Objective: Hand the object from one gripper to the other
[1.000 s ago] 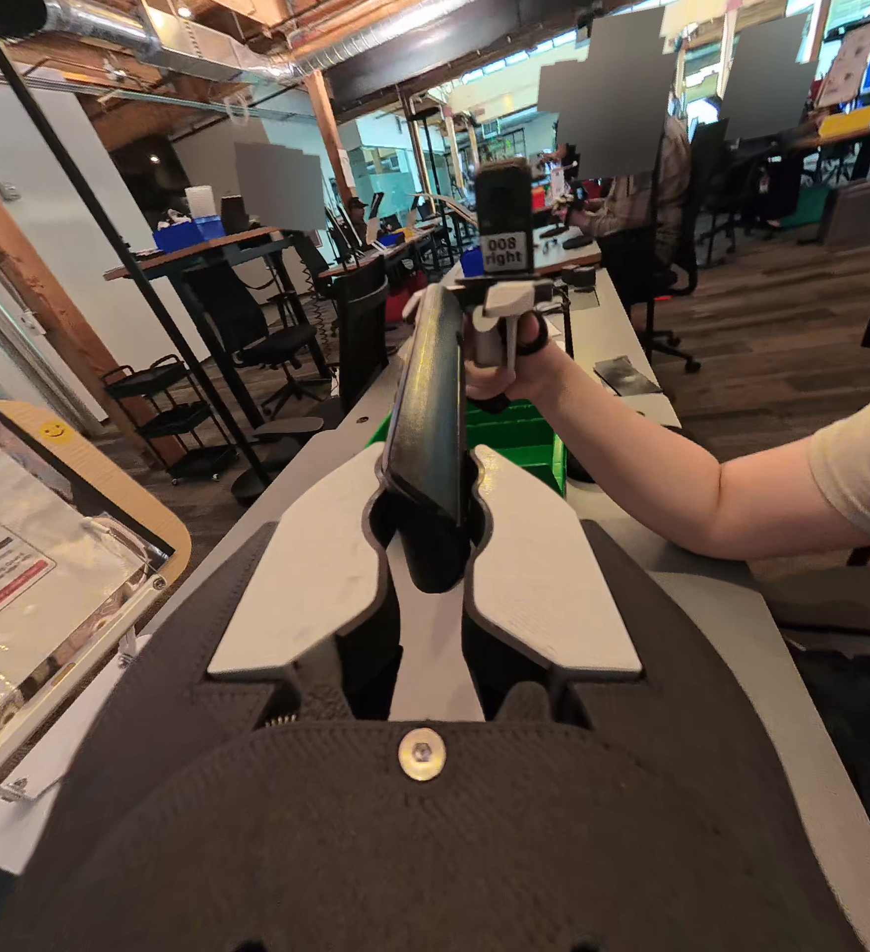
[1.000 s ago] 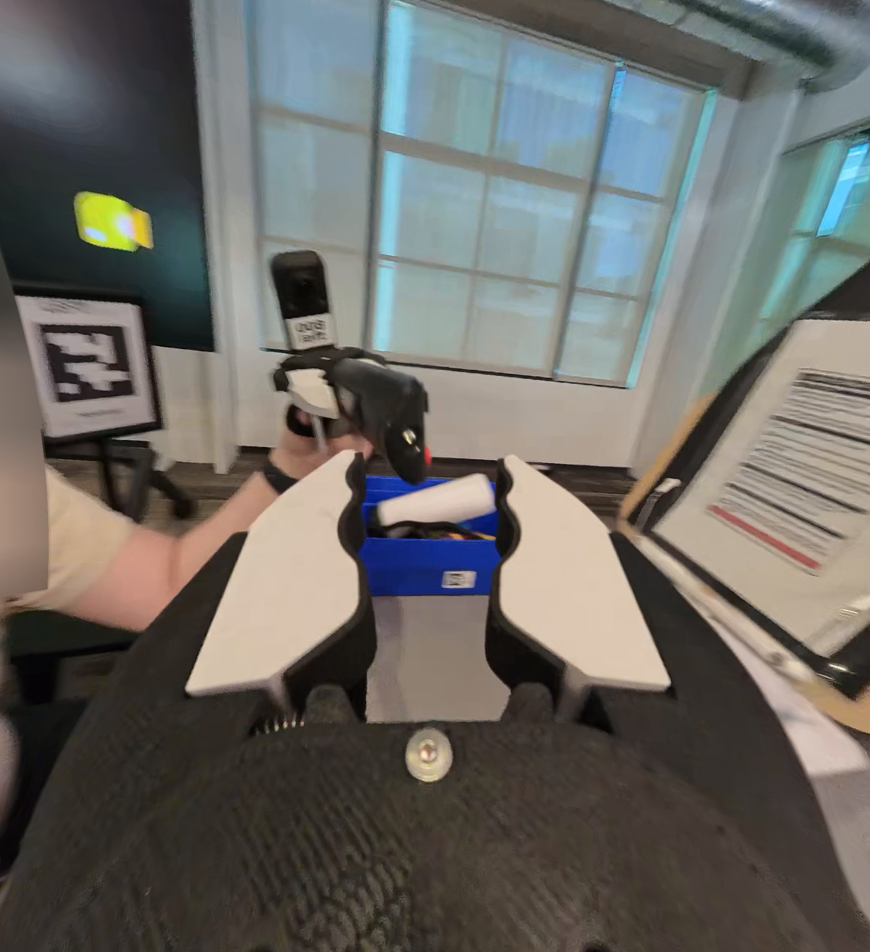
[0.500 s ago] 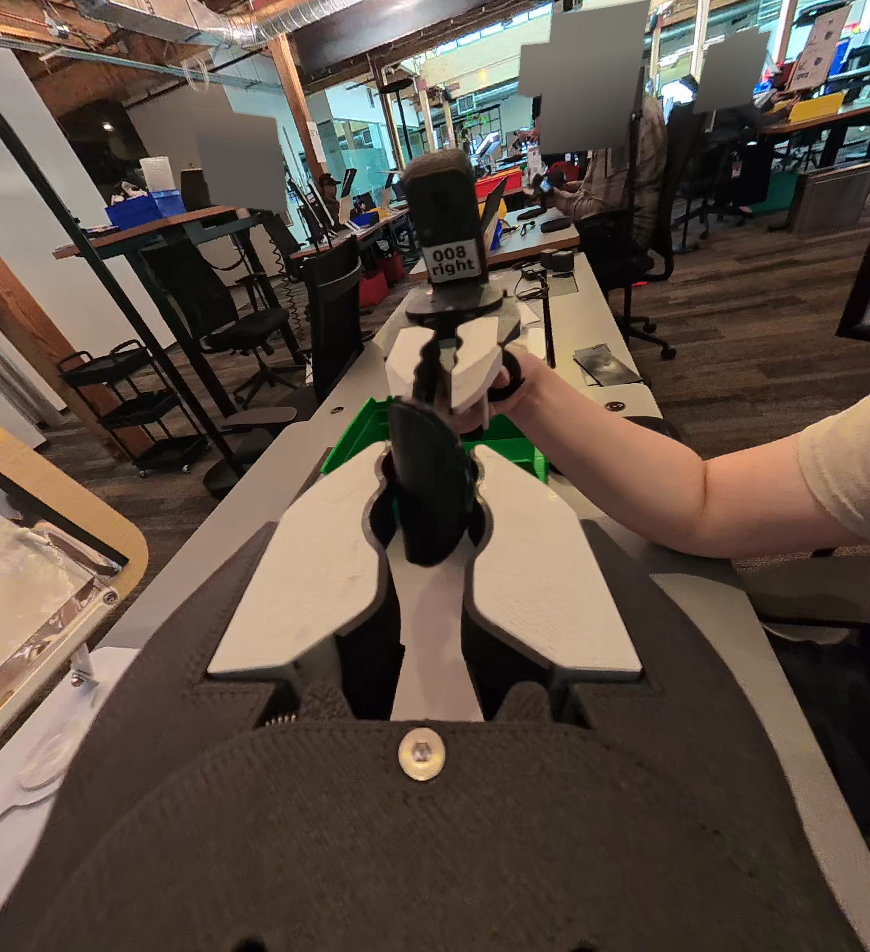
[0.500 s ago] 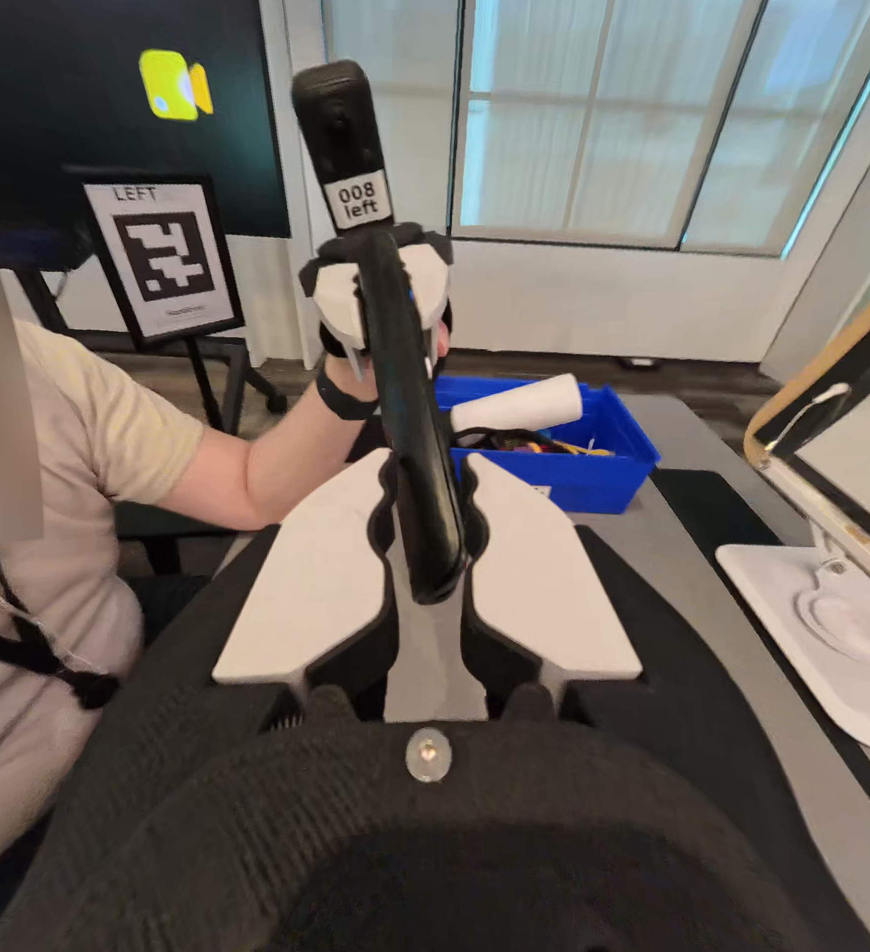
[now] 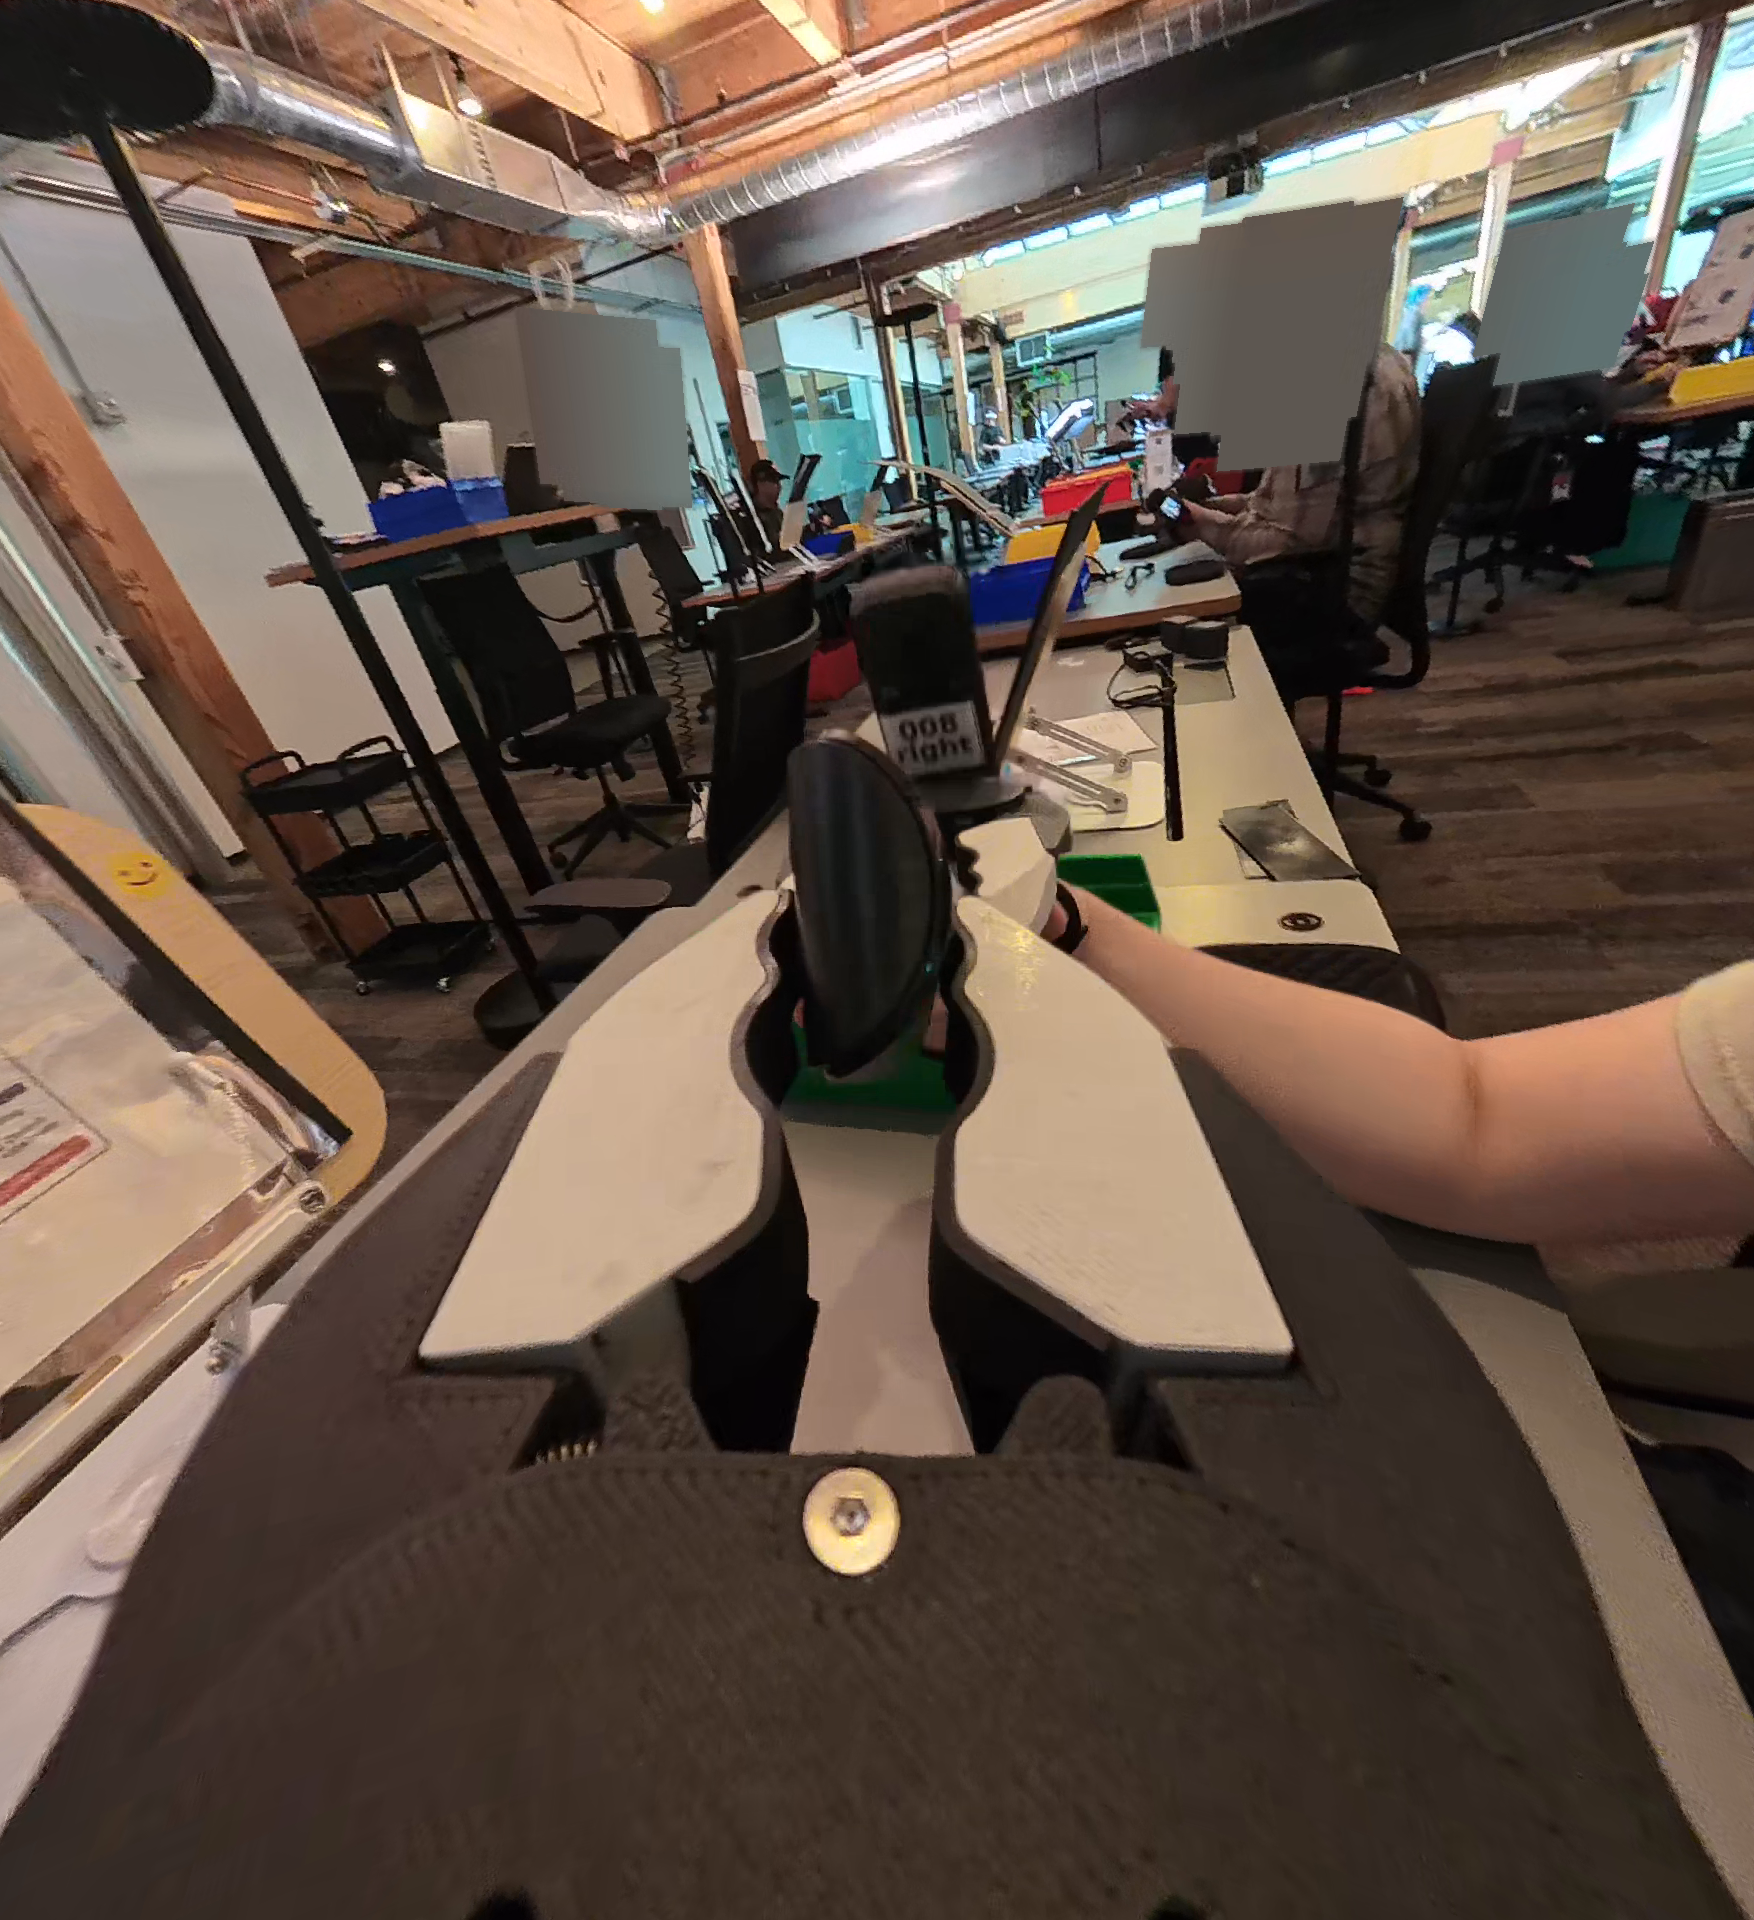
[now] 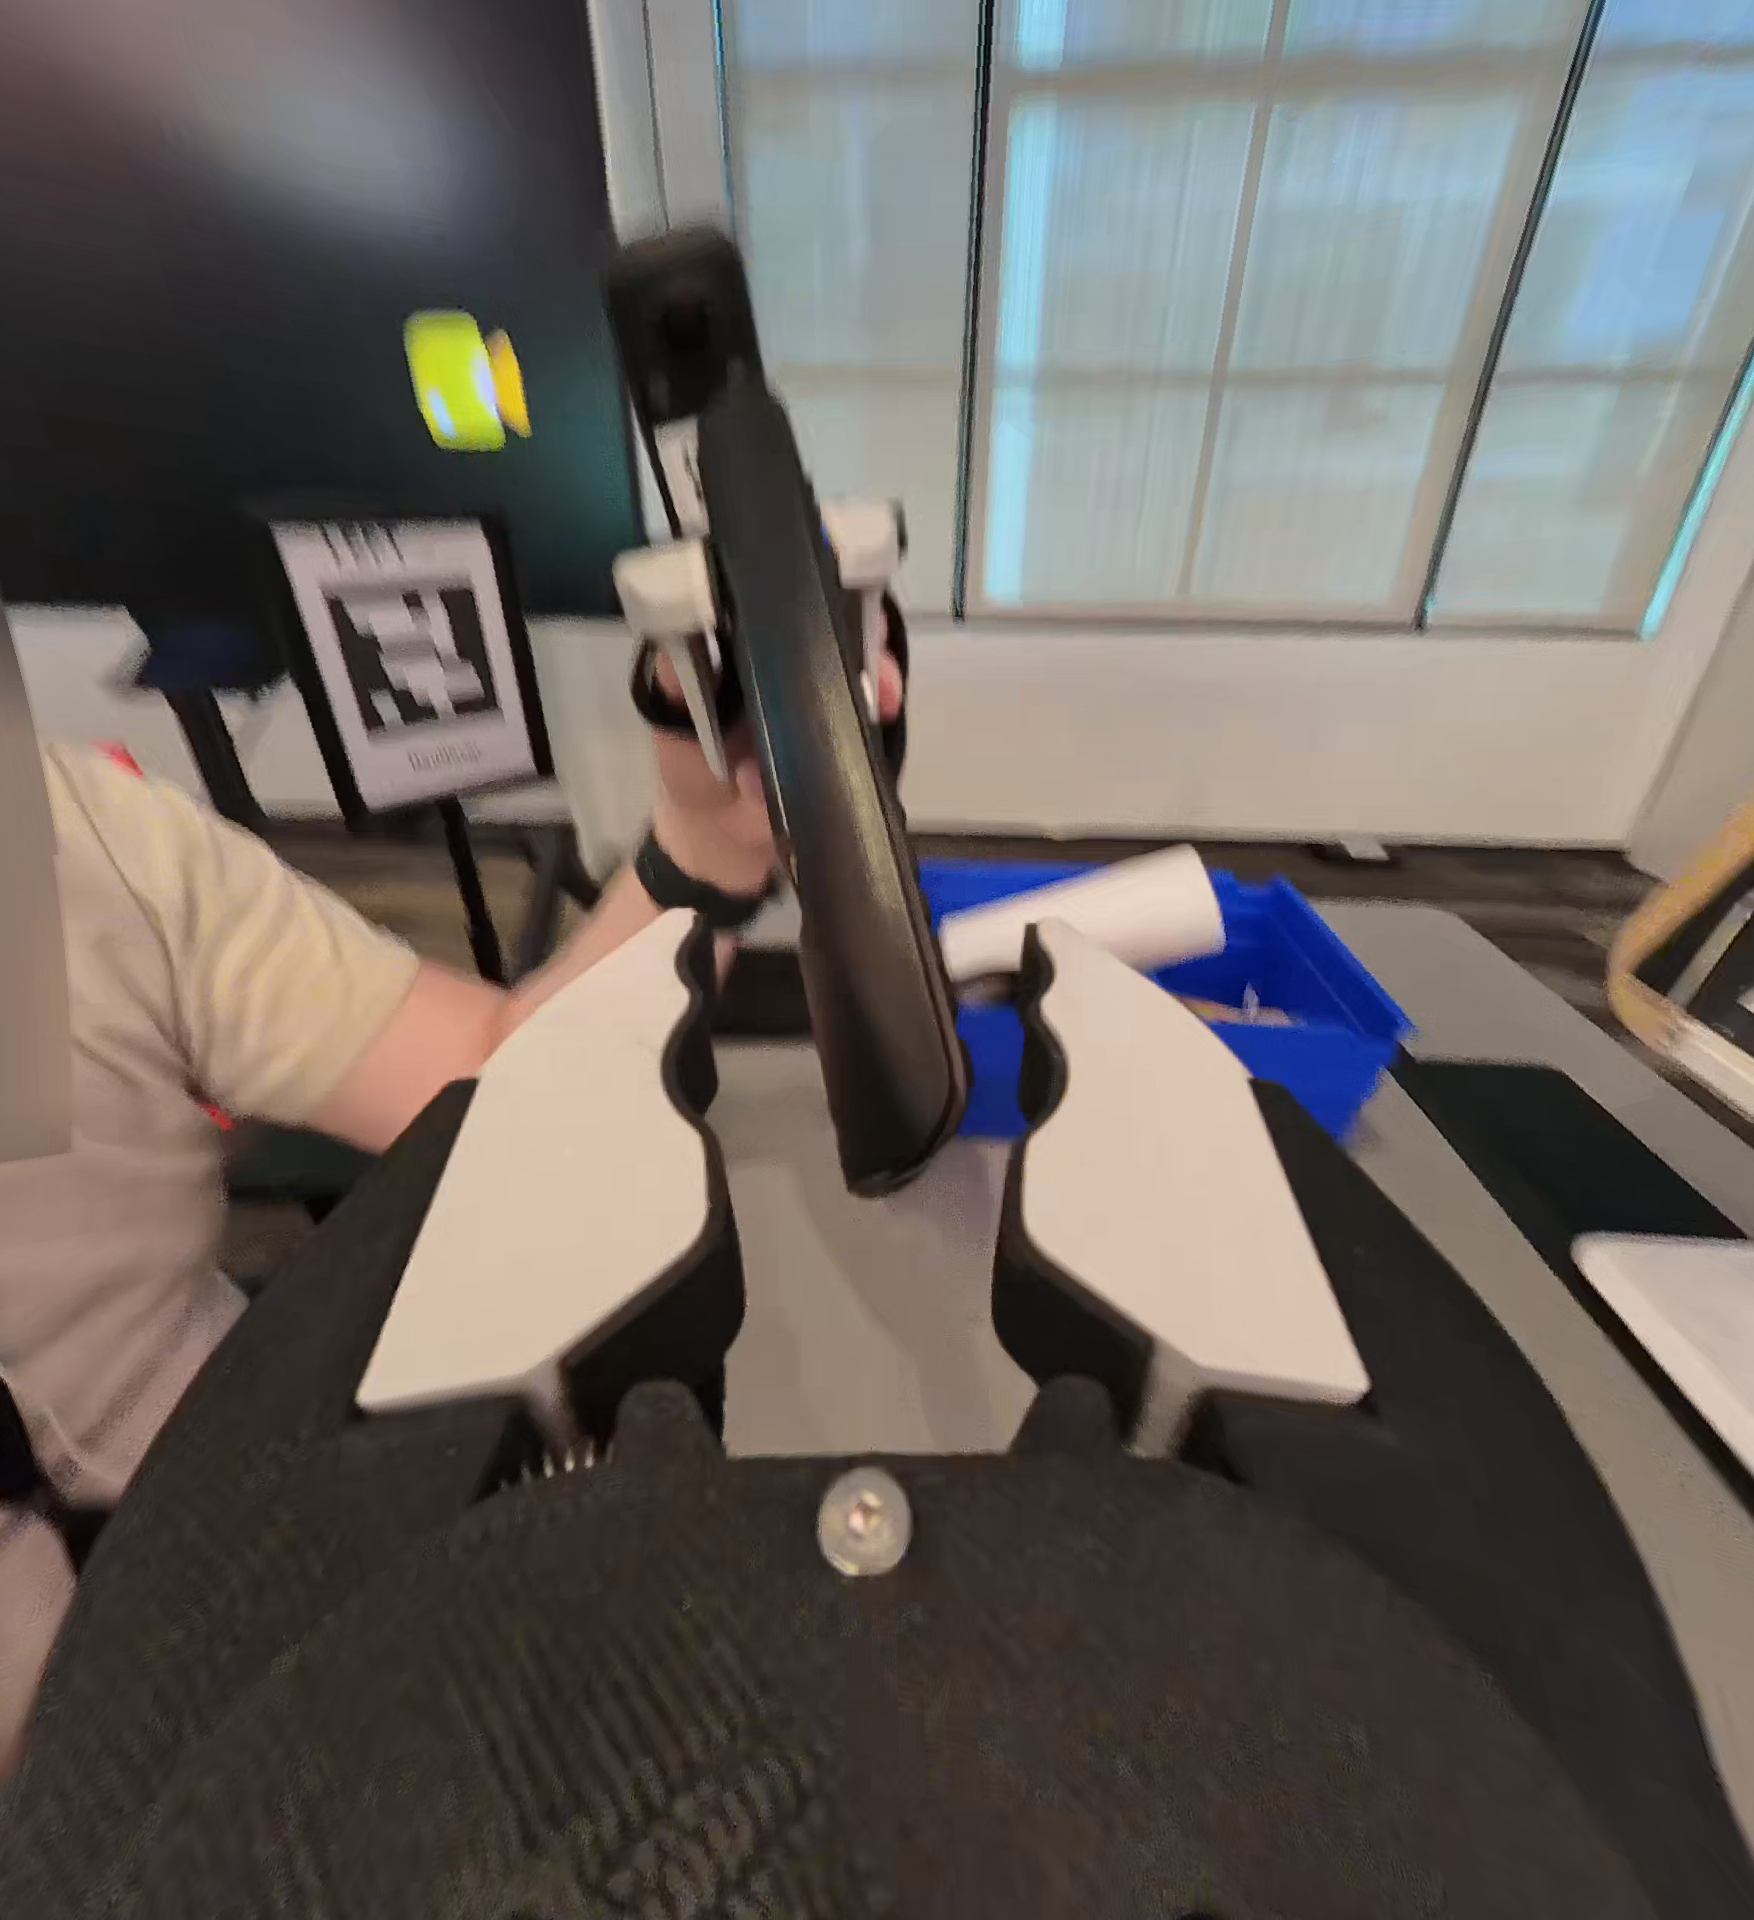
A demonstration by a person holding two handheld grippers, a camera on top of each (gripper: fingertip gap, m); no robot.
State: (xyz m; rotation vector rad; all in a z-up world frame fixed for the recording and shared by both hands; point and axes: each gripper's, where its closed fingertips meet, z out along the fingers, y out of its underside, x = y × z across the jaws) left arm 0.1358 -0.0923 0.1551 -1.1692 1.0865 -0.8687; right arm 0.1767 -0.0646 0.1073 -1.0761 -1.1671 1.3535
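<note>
The right hand-held gripper (image 6: 862, 935) has let go since half a second ago: its jaws, then pinched on the slim black object (image 6: 831, 831), now stand wide, with the object's lower end hanging free between them, nearer the right finger. The left hand-held gripper (image 5: 868, 935) stays clamped on the object's other end, holding it upright and slightly tilted above the grey surface (image 5: 1257, 727). A blue bin (image 6: 1309, 997) sits behind it, and a green bin (image 5: 873, 1086) lies below.
</note>
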